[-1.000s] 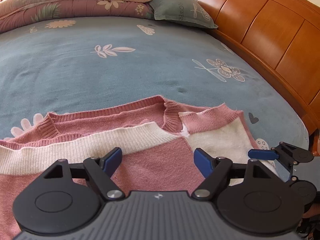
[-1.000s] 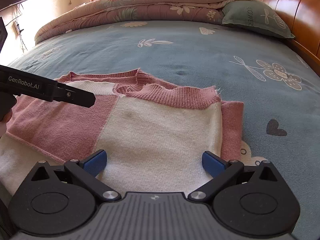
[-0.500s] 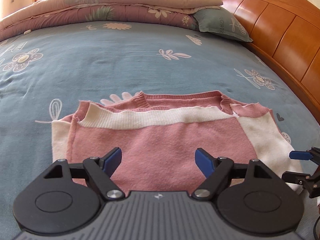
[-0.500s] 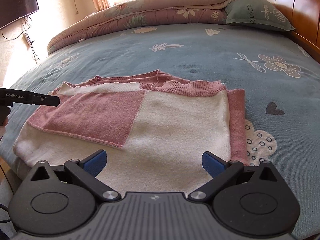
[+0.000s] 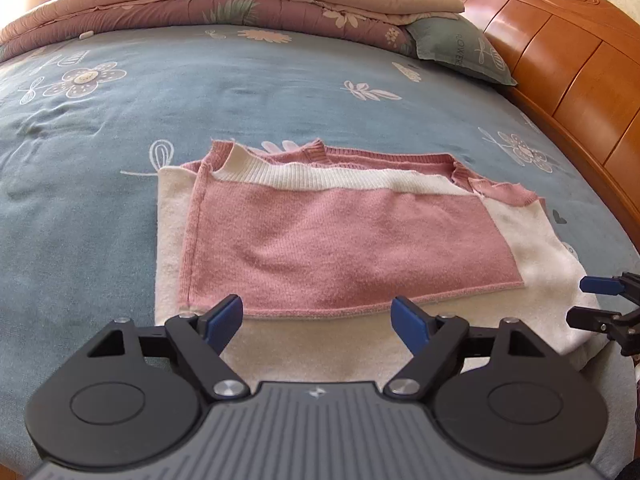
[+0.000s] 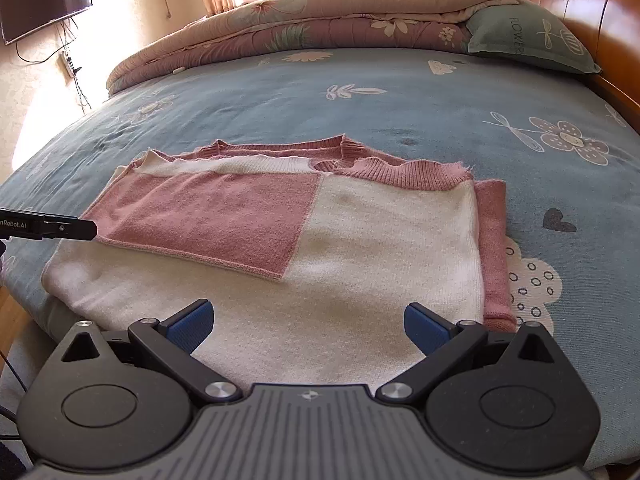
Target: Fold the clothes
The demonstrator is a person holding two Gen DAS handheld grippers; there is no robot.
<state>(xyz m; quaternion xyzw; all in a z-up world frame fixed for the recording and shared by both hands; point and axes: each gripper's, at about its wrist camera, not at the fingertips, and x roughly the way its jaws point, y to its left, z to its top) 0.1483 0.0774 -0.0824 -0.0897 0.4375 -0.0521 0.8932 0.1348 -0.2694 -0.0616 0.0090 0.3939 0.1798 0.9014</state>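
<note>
Sweater [image 6: 360, 264] flat on bed [image 6: 400, 92], near edge. Pink sleeve already folded across white body at left; pink strip shows at right edge. Left gripper [image 5: 318, 322] wide open, empty, above near hem. Right gripper [image 6: 310, 326] wide open, empty. Left to do, likely: fold body in half, tidy.

Sweater's [image 6: 360, 264] near hem hidden behind right tongs [image 6: 308, 326], television [image 6: 44, 0] cropped

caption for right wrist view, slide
Open right gripper over a folded pink-and-white sweater on a blue floral bed sheet.
</note>
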